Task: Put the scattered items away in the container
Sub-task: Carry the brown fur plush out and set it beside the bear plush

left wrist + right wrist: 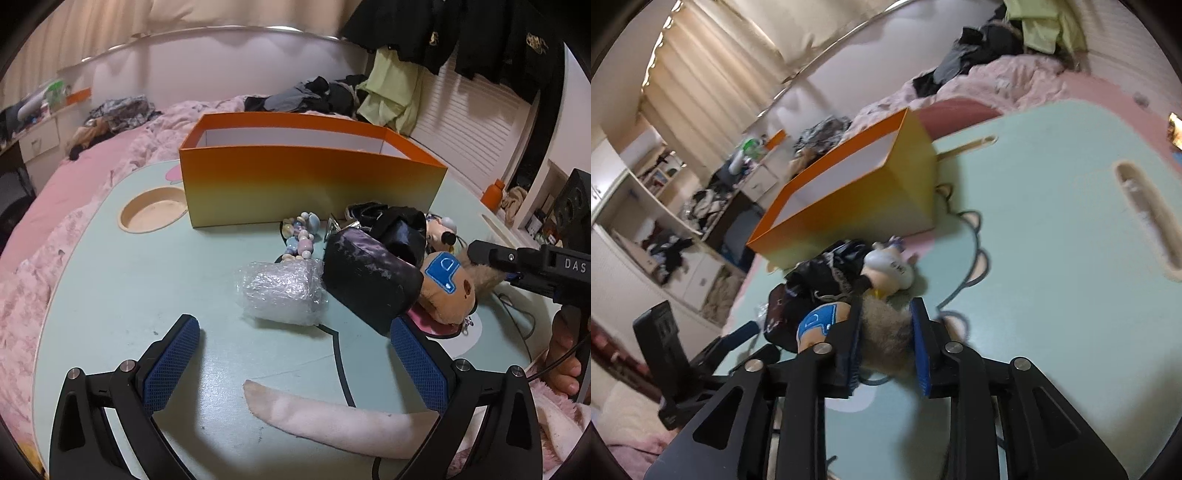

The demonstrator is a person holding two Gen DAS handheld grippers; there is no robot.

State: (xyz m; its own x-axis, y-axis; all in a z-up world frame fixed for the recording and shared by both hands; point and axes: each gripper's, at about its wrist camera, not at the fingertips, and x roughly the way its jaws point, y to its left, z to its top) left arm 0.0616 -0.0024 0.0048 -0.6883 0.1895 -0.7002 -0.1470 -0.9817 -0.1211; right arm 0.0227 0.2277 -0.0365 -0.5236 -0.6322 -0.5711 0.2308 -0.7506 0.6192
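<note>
An open orange-yellow box stands at the back of the pale green table; it also shows in the right wrist view. In front of it lie a bead string, a bubble-wrap bundle, a black pouch, a small figure and a plush doll with a blue patch. My left gripper is open and empty, low before the bundle. My right gripper is shut on the plush doll's furry tuft.
A pale sock lies on the table's near edge. A round cup recess sits left of the box. A long slot is in the table at the right. Pink bedding surrounds the table.
</note>
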